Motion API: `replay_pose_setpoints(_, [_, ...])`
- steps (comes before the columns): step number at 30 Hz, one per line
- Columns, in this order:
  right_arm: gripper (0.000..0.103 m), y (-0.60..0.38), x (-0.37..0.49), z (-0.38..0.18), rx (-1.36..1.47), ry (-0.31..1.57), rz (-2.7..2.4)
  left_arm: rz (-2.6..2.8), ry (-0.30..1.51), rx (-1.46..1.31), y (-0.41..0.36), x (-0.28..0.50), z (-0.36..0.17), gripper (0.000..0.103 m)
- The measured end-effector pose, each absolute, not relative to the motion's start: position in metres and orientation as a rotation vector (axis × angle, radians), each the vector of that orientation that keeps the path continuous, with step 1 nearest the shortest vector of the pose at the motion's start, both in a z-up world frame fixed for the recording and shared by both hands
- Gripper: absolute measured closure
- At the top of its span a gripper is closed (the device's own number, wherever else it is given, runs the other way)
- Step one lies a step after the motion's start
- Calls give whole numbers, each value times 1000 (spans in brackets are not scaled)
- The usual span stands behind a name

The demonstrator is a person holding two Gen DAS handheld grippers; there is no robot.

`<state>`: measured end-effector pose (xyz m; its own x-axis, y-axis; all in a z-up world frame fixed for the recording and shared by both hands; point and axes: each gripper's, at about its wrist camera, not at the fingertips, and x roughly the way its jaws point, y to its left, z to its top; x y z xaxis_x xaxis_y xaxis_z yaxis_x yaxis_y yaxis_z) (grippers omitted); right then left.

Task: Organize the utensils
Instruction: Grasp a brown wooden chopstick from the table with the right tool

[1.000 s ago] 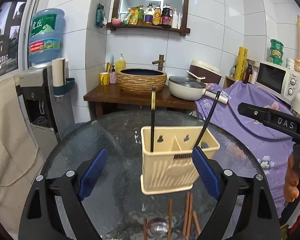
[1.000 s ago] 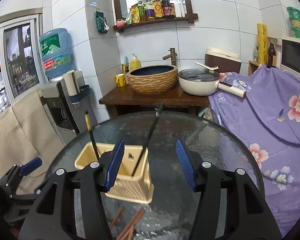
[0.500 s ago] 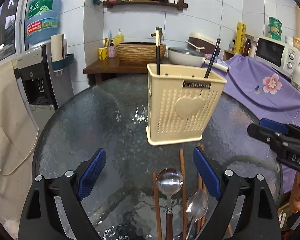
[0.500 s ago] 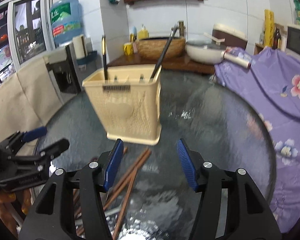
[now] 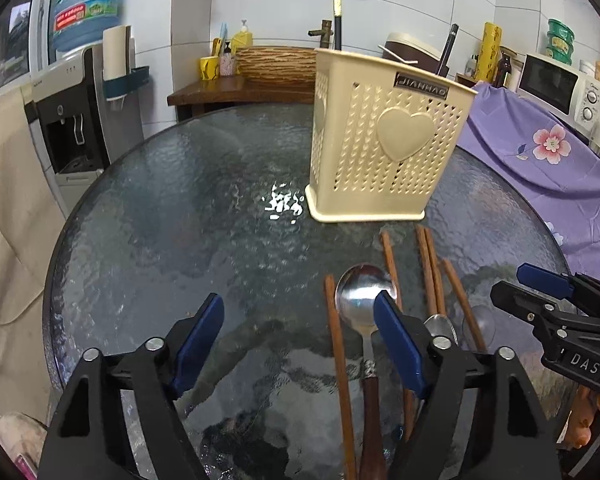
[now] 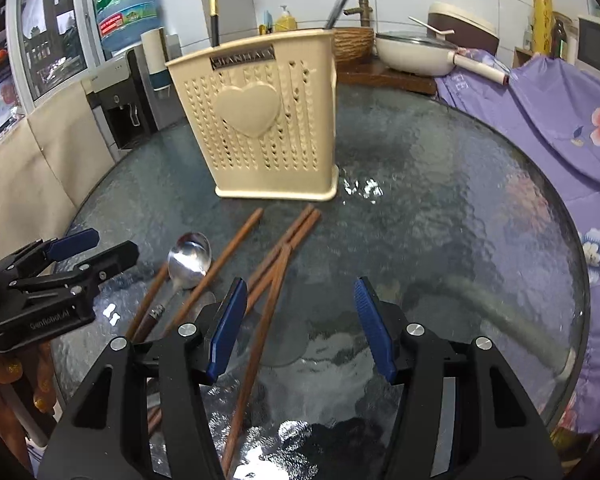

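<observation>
dropped low over the spoon (image 5: 362, 296) and brown chopsticks (image 5: 430, 268), loose on the glass desk (image 5: 180, 208) at six o'clock of the cream holder (image 5: 384, 140). left tool (image 5: 300, 344) just narrowed, half-wide, empty; right tool (image 6: 300, 320) half-wide, empty. probably about to pick up.

You get bright, even indoor light, white glare patches on the glass bench (image 5: 180, 208), heavy fisheye bending with black corners, slight motion blur.
</observation>
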<state>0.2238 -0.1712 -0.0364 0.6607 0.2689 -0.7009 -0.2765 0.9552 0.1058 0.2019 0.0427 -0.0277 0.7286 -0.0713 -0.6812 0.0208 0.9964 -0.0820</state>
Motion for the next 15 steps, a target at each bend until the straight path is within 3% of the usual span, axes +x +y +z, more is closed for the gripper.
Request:
replay_pose_setpoints(6, [47,-181,223,-46,9,823,281,-63,777,-67,48,197,-36,50])
replay_pose_setpoints(11, [51,-176,222,-47,18,849,320,-72,791,-75,49,198,-40,56])
replay_pose_setpoints(15, [60,-165,228,-51,4,871,344,-81,793,-71,46,197,-38,57])
